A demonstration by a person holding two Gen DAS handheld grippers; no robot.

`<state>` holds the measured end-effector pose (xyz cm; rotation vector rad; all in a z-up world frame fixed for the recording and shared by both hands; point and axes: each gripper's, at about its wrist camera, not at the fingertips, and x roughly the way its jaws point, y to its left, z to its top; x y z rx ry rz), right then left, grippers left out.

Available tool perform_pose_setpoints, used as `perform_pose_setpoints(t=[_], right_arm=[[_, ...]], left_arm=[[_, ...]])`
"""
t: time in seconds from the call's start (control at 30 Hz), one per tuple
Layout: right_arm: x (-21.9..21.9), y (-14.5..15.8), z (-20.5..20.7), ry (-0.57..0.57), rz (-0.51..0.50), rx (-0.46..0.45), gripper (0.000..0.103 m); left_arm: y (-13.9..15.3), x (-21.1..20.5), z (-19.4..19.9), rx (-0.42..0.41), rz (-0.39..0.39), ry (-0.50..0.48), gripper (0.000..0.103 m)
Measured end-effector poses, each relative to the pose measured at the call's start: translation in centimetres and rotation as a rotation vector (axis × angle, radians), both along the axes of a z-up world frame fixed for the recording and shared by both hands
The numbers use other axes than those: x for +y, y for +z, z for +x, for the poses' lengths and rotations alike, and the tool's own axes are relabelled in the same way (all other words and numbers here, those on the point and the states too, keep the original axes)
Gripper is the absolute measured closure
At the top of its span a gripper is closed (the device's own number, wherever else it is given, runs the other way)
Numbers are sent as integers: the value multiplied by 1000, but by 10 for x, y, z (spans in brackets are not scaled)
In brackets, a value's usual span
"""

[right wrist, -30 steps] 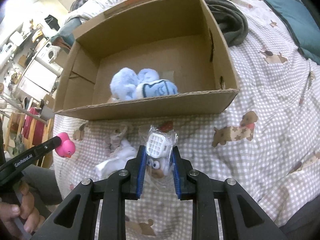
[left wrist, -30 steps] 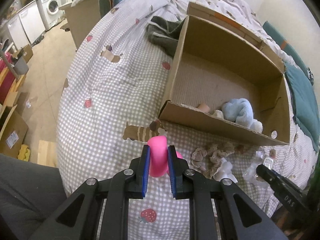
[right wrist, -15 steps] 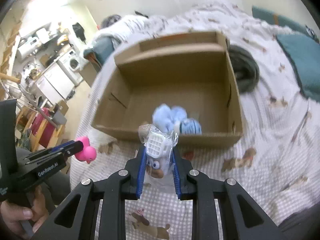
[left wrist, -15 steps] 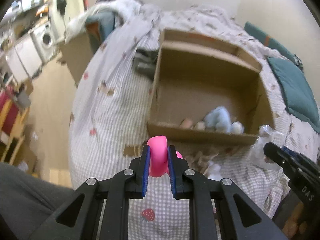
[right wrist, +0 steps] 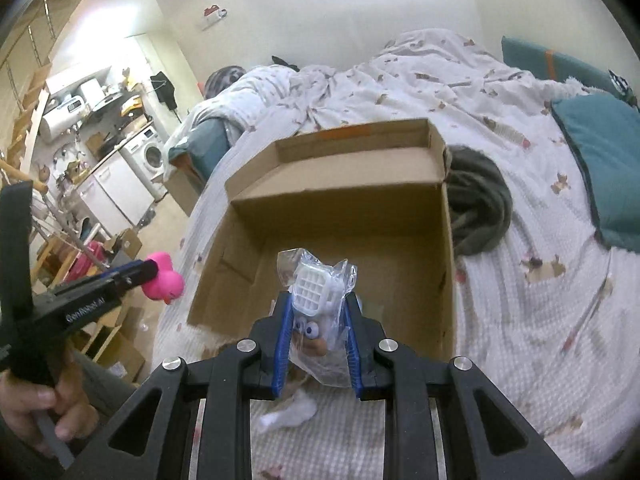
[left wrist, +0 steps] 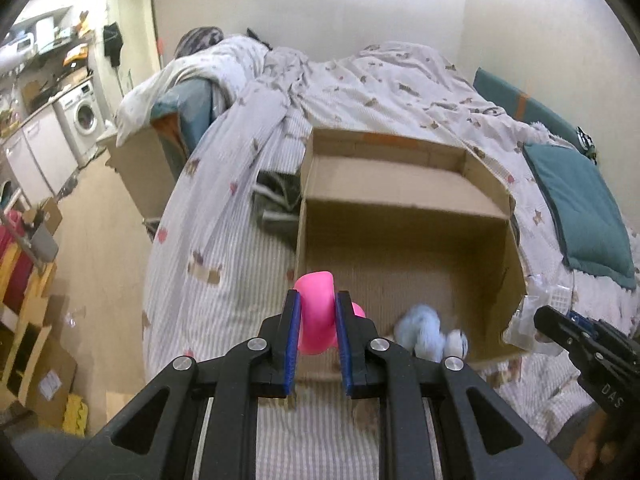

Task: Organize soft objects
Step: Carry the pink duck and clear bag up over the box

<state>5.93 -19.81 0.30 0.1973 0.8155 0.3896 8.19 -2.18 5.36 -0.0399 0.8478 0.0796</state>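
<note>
My left gripper [left wrist: 317, 320] is shut on a pink rubber duck [left wrist: 316, 312], held above the near left corner of the open cardboard box [left wrist: 404, 184]. The duck [right wrist: 164, 282] and that gripper also show at the left of the right wrist view. My right gripper [right wrist: 316, 320] is shut on a clear plastic bag with a white toy [right wrist: 316, 300] inside, held over the box's [right wrist: 340, 184] near edge. A light blue plush [left wrist: 424, 330] lies inside the box by its near wall.
The box stands on a bed with a checked, dog-print cover [left wrist: 224, 248]. A dark grey garment [right wrist: 478, 208] lies beside the box. A teal cushion [left wrist: 580, 208] lies to the right. White soft pieces [right wrist: 288, 414] rest on the cover below my right gripper. A person's hand [right wrist: 44, 408] holds the left gripper.
Both grippers have risen with their loads and tilted up, so the box looks smaller and farther and the room's walls have come into view.
</note>
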Motion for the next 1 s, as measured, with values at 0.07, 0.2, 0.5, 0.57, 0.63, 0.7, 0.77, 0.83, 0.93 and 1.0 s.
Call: perform_pose_setpoints(t=[0.07,0.2,0.5,0.57,0.63,0.7,0.77,0.83,0.93,1.0], right_arm=[[0,3,10,-1,-7,-7,77],[0,6,29,1,-15,-21,77],[-11,-46,58,-61,-28,114,77],[-14,-52,61,-68,-23,134,77],[-13,-54,63,-71,-41,136,77],[-14,-57,65,-73,-32,148,77],[-12,-60,67,-75,-42,157,77],[-9,-64,69,-71,-54,165,77],[-4,-69,72,-59,-70,180,77],[-1,-72,72,-53,-84,187,77]], left_arm=[[3,-6,10,-14,28,-21,87],[1,-17,29,-13,61,-57,87],[-49,-32,52,17,126,-87,87],[-59,-31,58,47,102,-83,87],[-66,-28,61,58,85,-73,87],[-70,-26,63,61,87,-63,87],[-73,-26,63,57,102,-55,87],[-75,-27,62,57,104,-61,87],[-74,-29,60,45,96,-73,87],[-73,-32,59,38,102,-81,87]])
